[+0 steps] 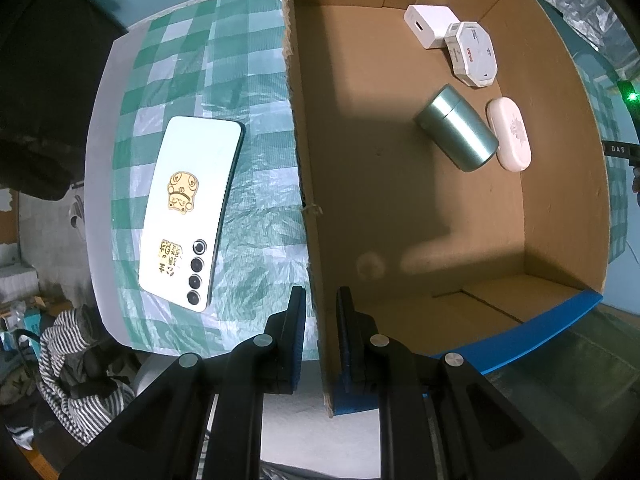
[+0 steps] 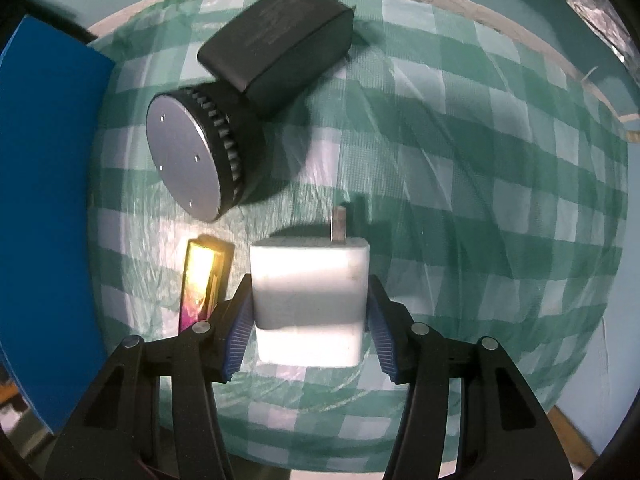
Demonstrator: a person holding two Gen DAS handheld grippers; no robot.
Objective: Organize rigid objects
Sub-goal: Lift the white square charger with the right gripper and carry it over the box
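The white charger [image 2: 308,300] is clamped by the right gripper [image 2: 310,320]; the cardboard box [image 1: 308,160] wall is pinched by the left gripper [image 1: 322,320].

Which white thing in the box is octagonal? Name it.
The octagonal box with red lettering, touching the white charger cube. The third white item, the oval case, is rounded and lies beside the green tin.

A green-and-white checked cloth [image 2: 460,128] is seen on the tabletop. The charger [image 2: 308,300] is white, the phone [image 1: 188,208] white with gold stickers, the box [image 1: 400,200] brown, blue-edged.
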